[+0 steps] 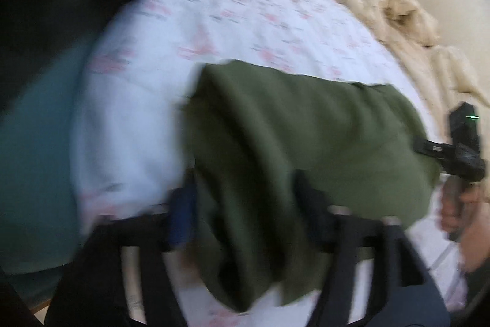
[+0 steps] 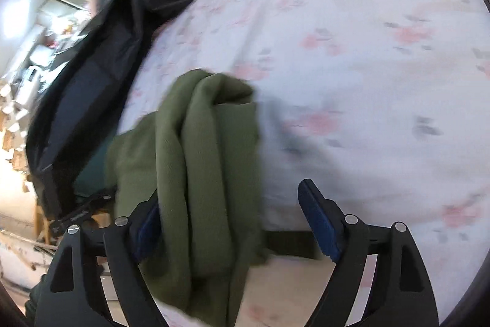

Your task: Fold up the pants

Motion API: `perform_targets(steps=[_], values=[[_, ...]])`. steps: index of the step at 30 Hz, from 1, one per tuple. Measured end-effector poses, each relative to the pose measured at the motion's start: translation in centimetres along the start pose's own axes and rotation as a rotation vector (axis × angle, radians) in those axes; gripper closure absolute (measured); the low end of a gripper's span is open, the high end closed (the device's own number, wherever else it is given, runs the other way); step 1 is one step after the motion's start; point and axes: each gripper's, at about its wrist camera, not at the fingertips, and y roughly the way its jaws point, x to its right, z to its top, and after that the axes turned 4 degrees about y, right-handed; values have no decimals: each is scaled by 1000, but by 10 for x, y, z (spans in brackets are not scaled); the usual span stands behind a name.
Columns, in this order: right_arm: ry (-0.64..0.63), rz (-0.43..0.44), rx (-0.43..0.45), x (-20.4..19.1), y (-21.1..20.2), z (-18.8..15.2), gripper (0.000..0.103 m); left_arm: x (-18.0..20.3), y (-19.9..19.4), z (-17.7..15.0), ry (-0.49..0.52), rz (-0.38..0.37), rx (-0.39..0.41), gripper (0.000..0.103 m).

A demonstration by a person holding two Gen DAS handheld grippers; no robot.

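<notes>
The pants are lying folded into a thick olive-green bundle on the near part of my flowered bed. Their layered folds are bunching at the near edge, where the cloth is draping down between my jaws, blurred.

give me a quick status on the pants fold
Left gripper open, right gripper open, green pants between both. Pants bunched on floral bed sheet. Dark jacket alongside.
</notes>
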Motion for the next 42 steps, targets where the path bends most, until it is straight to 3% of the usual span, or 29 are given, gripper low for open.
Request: perform_targets(steps=[2,4,6,7,8,10,11,12,13,14,17,19,22,26,28,31,38,40,42], values=[[-29,-33,20,-3,-16,0,20,4,-11,-5,-2,50,4,29],[-77,-41,105,-19,-41,0,20,15,-21,-9,5,39,-6,29],[-131,-70,232,-42,-72,-3,20,36,-38,-10,64,34,46,29],[-172,-94,263,-56,-79,-4,26,48,-48,-9,95,41,85,29],[-197,-125,264,-66,-79,-4,37,59,-57,-5,116,25,133,30],[-242,-166,187,-93,-63,3,103,77,-60,7,148,-6,182,32],[-250,-171,174,-101,-55,5,102,83,-56,14,157,10,187,46],[-271,-190,165,-113,-44,6,103,86,-48,21,158,19,174,74],[-290,-200,160,-121,-33,6,103,84,-34,30,133,21,136,86],[-294,-209,156,-126,-25,6,103,80,-24,33,107,36,108,94],[-284,-284,116,-123,12,11,103,64,-1,33,83,90,84,100],[-273,-344,139,-109,22,14,103,52,15,30,72,134,53,101],[-219,-400,183,-86,22,21,103,34,30,18,40,143,32,101],[-187,-450,206,-75,20,21,103,38,25,17,51,170,36,101],[-196,-533,253,-78,5,17,103,36,15,18,5,173,43,102],[-179,-486,264,-73,-26,12,103,38,-6,9,-21,168,40,101],[-292,-366,306,-114,-121,-84,98,85,-100,-48,-5,129,125,101],[-315,-367,313,-125,-140,-116,96,103,-128,-67,14,130,177,91],[-319,-355,316,-135,-157,-150,91,121,-158,-94,8,107,227,73]])
